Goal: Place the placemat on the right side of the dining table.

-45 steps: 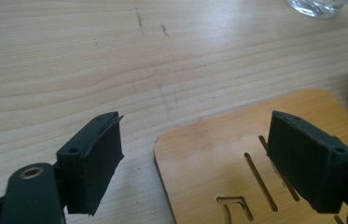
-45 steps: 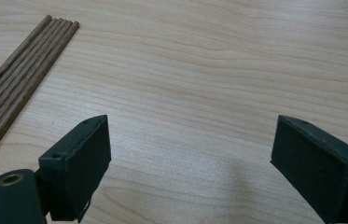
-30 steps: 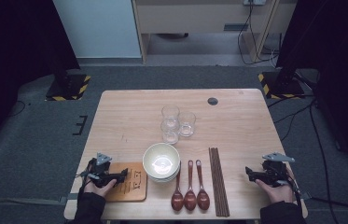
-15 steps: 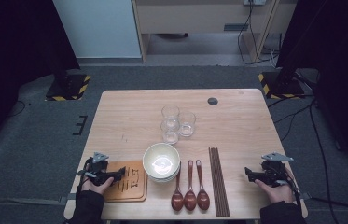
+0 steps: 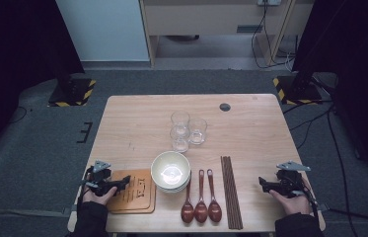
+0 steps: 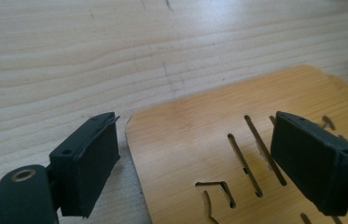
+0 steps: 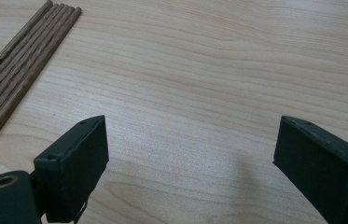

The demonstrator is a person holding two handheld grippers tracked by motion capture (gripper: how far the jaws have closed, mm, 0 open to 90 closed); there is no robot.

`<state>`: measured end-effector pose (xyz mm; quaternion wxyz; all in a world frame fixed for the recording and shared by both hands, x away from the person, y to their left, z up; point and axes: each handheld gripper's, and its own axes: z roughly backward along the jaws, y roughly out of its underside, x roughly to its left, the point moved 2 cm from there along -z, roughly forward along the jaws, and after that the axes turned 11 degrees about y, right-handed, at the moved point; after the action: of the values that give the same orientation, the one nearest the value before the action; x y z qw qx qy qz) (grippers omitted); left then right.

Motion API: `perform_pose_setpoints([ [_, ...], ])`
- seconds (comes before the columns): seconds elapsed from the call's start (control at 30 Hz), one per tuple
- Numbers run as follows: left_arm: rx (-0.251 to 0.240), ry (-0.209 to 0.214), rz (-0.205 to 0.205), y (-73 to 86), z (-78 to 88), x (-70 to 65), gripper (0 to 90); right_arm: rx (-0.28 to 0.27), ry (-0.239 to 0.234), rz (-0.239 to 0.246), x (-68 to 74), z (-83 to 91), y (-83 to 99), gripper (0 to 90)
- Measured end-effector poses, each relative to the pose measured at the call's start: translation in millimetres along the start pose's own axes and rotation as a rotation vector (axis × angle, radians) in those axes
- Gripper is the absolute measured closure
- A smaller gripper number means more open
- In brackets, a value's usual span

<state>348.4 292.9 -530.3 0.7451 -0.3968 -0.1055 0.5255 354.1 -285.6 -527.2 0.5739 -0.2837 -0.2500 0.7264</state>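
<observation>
**Left gripper spread over the wooden coaster, nothing gripped yet**

The left gripper (image 5: 122, 181) sits at the lower left of the high view, held low, its jaws spread wide. In the left gripper view the wooden coaster (image 6: 237, 158) lies flat between and just beyond the pads: one pad is over the bare table beside the coaster's rounded corner, the other above its slotted face. Neither pad presses on it. Compared with a second ago the gripper has edged slightly over the coaster, and its jaws have just been narrowing a little and then widening again with nothing caught between them. That reads as lining up for a pick of the coaster, a step not yet done.

The right gripper (image 5: 263, 183), at the lower right, has kept its place with jaws spread over bare wood; the chopsticks (image 7: 17, 70) lie at the upper left of its view.

The pale wooden table (image 5: 137, 123) also carries stacked bowls (image 5: 170, 170), three spoons (image 5: 201, 202) and three glasses (image 5: 187, 129). Around it are grey carpet, dark curtains and trailing cables.
</observation>
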Motion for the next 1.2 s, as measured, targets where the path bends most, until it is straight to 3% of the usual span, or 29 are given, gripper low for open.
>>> perform_pose_setpoints([
  [0.17, -0.044, -0.047, -0.006, 2.8, 15.2, 0.9, 15.1, -0.010, -0.003, -0.003, 0.3, 2.4, -0.4, 10.3],
  [0.4, -0.071, -0.078, 0.033, 20.6, 38.0, 6.7, 19.7, -0.055, -0.020, -0.018, 7.7, 12.8, -5.8, 10.4],
  [0.63, -0.067, -0.104, 0.048, 28.6, 45.1, 9.6, 20.6, -0.091, -0.022, -0.057, 15.1, 23.2, -14.3, 9.6],
  [1.0, -0.028, -0.121, 0.043, 38.2, 48.7, 9.9, 21.1, -0.169, -0.110, -0.008, 57.7, 41.5, -32.4, 8.8],
  [1.2, 0.002, -0.138, 0.028, 39.7, 46.4, 8.3, 21.9, -0.191, -0.126, 0.011, 70.3, 47.8, -38.2, 8.8],
])
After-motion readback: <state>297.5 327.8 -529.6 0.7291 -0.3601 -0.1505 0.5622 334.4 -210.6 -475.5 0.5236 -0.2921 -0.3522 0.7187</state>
